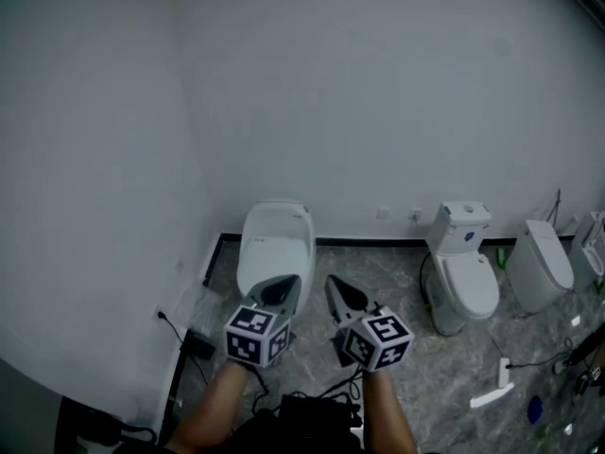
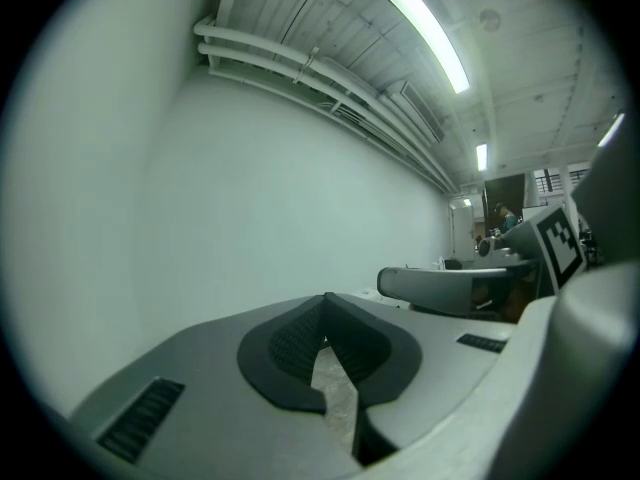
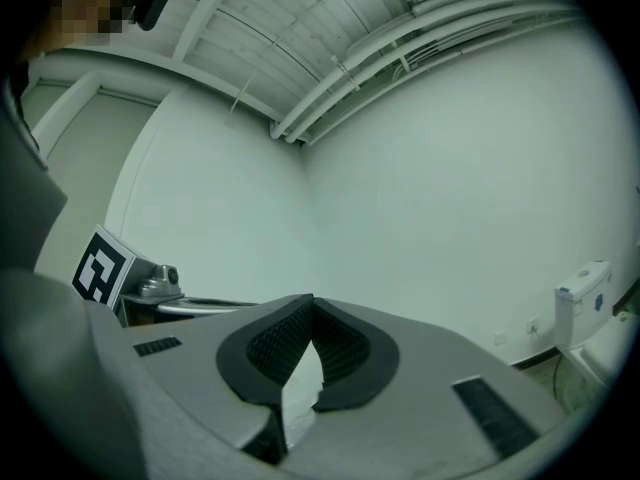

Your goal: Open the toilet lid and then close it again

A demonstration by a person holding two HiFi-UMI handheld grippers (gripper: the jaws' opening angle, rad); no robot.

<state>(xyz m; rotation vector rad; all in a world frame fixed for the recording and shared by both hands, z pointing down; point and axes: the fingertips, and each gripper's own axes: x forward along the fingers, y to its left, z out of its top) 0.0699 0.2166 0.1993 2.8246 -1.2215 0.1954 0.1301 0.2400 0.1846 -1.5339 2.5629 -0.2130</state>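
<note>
A white toilet with its lid down stands against the wall, straight ahead in the head view. My left gripper is held in the air in front of it, shut and empty. My right gripper hovers beside it, also shut with nothing between its jaws. Both point toward the wall, roughly level. In the left gripper view the jaw tips meet against bare wall, and the right gripper shows at the right. In the right gripper view the tips also meet.
A second white toilet stands to the right, seen too in the right gripper view, and a third further right. Cables and a black box lie on the marble floor at left. A white tool lies at right.
</note>
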